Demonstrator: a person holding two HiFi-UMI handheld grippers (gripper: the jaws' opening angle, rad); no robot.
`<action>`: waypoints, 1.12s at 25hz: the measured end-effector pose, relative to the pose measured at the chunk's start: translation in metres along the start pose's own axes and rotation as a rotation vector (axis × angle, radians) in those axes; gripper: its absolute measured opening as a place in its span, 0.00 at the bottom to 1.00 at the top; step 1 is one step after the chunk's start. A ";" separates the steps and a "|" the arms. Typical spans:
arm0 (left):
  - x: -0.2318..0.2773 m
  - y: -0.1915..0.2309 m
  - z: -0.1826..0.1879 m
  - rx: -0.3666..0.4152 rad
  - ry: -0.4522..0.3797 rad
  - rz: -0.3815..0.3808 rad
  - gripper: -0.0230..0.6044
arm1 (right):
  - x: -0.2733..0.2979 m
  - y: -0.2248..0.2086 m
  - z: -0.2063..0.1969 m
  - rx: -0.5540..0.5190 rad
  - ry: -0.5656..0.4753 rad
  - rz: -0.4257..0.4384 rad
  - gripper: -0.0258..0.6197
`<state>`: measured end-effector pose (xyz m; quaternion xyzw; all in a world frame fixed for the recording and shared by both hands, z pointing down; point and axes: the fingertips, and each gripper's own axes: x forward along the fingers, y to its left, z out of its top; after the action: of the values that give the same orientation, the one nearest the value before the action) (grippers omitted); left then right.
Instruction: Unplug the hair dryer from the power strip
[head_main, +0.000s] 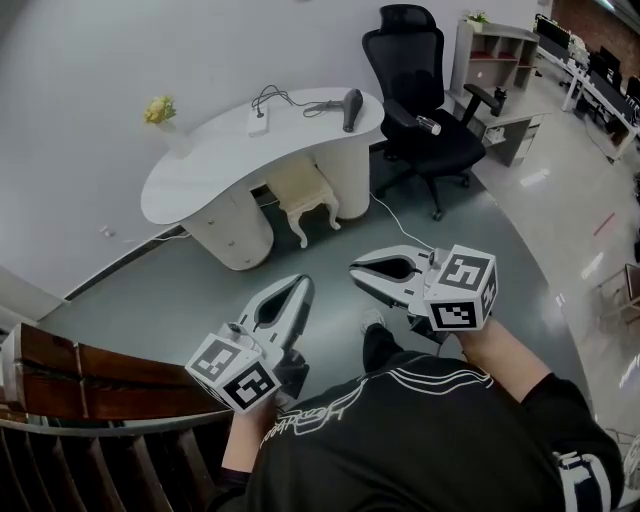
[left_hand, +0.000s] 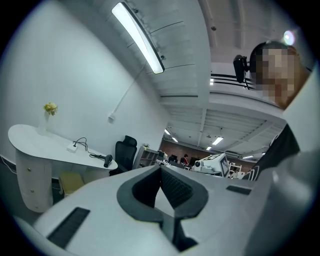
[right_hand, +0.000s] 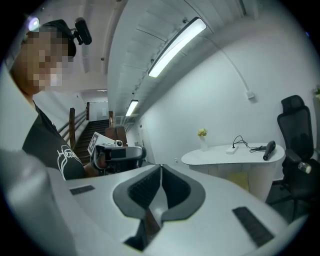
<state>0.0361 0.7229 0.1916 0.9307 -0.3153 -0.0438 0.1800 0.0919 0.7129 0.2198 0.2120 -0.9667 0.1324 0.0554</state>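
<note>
Dryer (head_main: 351, 108) lies at the desk's (head_main: 200, 170) right end, its long axis across the desk's depth, cord (head_main: 300, 103) trailing left to the strip (head_main: 258, 121) at mid-desk. We hold the left gripper (head_main: 302, 284) and right gripper (head_main: 357, 268) well short of the desk, both clenched on nothing. The dryer sits ahead of the jaws, and we judge the right gripper slightly nearer.

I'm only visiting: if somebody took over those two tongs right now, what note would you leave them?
Left tongs: shut, empty.
Right tongs: shut, empty.
Both are held out in front of the person, well short of the desk.
Hair dryer and power strip lie on the desk, a cord running between them; apparently plugged in.
Done: nothing yet.
Left: approach the desk and pull the plug.
</note>
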 end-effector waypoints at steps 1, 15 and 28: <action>0.006 0.007 0.001 -0.008 -0.001 -0.003 0.04 | 0.003 -0.010 0.000 0.007 -0.001 0.007 0.04; 0.188 0.196 0.020 -0.037 0.114 0.080 0.04 | 0.075 -0.263 0.016 0.146 0.018 0.009 0.04; 0.271 0.318 0.070 -0.067 0.074 0.170 0.04 | 0.143 -0.401 0.062 0.180 -0.006 0.119 0.04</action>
<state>0.0574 0.3040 0.2502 0.8950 -0.3847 -0.0046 0.2257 0.1295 0.2882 0.2768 0.1587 -0.9619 0.2213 0.0253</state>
